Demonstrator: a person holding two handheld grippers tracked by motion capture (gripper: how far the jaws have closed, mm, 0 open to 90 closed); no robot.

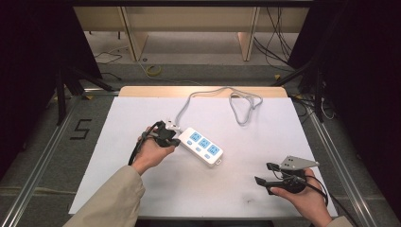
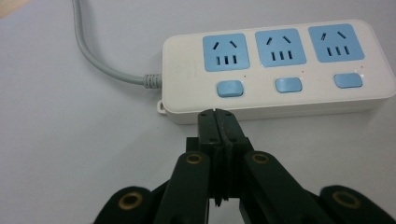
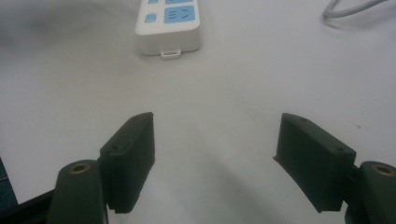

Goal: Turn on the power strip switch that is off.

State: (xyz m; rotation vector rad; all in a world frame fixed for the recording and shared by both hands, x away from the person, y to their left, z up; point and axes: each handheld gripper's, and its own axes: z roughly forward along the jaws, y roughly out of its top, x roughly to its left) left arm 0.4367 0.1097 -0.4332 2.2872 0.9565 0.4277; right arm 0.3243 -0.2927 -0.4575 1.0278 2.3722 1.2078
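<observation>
Evidently a switch-pressing step: the left gripper (image 2: 217,114), jaws pressed together and holding nothing, points at the near edge of the white power strip (image 2: 275,70) lying mid-table, just below its first blue button (image 2: 229,88). A square, light push from the closed tips suits best. The right gripper (image 3: 215,140) rests wide open and empty, well apart.

Even overhead light fell on my white counter (image 1: 142,189), while the room's sides stayed dark. Shadows were soft and faint. My right gripper (image 3: 215,158) looked slightly blurred up close, and its view dimmed toward the corners.
</observation>
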